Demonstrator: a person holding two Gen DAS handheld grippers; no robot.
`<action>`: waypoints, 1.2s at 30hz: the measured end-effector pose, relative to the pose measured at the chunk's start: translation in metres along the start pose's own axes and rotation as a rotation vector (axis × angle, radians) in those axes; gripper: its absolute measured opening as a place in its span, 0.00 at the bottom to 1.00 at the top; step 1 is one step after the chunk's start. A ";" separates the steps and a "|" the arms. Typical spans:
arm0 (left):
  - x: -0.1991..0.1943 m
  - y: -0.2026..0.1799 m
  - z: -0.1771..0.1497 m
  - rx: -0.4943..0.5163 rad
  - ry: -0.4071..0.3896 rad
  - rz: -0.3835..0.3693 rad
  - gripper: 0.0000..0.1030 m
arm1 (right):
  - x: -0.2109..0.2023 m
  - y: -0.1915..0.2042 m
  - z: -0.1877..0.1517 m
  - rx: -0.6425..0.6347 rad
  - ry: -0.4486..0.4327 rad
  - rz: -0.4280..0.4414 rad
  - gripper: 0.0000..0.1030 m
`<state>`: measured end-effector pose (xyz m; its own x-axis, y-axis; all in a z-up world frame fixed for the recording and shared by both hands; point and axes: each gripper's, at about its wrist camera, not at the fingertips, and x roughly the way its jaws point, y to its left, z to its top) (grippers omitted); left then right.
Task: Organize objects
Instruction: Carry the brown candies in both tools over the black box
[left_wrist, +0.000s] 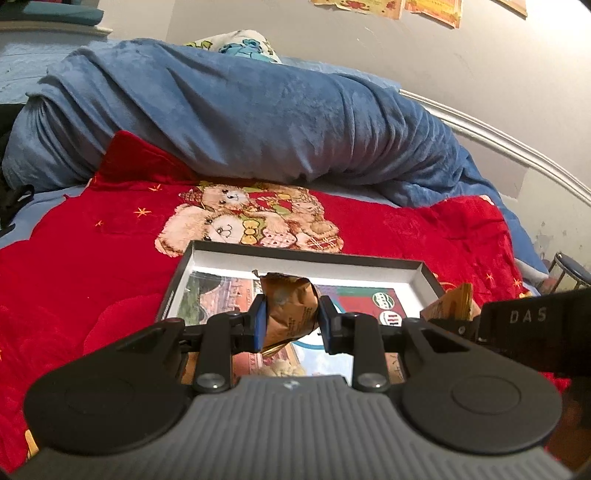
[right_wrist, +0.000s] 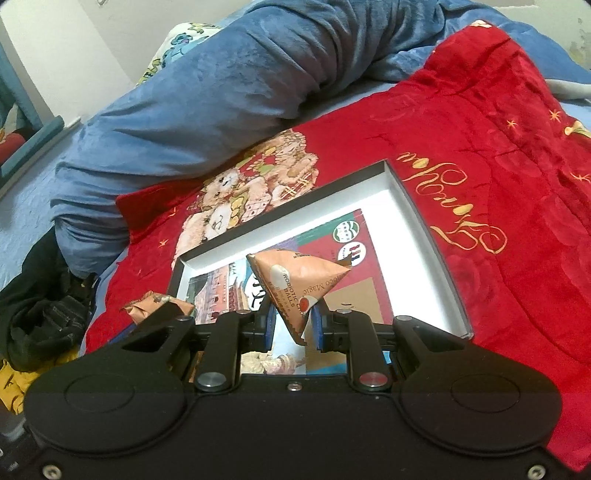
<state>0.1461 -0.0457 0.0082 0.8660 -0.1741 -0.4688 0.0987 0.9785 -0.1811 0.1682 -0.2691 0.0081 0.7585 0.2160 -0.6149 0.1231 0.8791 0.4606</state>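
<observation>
Brown crinkly paper makes up each snack packet (left_wrist: 290, 308), so it looks light, soft and easy to squash; a corner or flat edge seems best to hold. The left gripper (left_wrist: 290, 321) has its fingers closed on one packet. The right gripper (right_wrist: 291, 323) pinches another packet (right_wrist: 295, 286). Both hang over the near end of the open box (right_wrist: 424, 221) on the bed's red blanket (right_wrist: 480, 129). A blue blanket (left_wrist: 240, 122) is bunched up far behind. Nothing blocks the box.
</observation>
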 end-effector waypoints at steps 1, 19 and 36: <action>0.001 -0.001 -0.001 -0.001 0.005 -0.004 0.32 | 0.000 -0.001 0.000 0.001 0.000 -0.004 0.19; 0.018 -0.031 -0.035 0.159 0.066 -0.038 0.32 | 0.013 -0.027 0.000 0.090 0.112 0.016 0.19; 0.029 -0.031 -0.046 0.135 0.127 0.008 0.36 | 0.033 -0.007 -0.012 -0.010 0.161 -0.071 0.19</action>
<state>0.1457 -0.0866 -0.0396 0.7991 -0.1703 -0.5765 0.1641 0.9844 -0.0633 0.1846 -0.2628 -0.0226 0.6356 0.2180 -0.7406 0.1658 0.8984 0.4068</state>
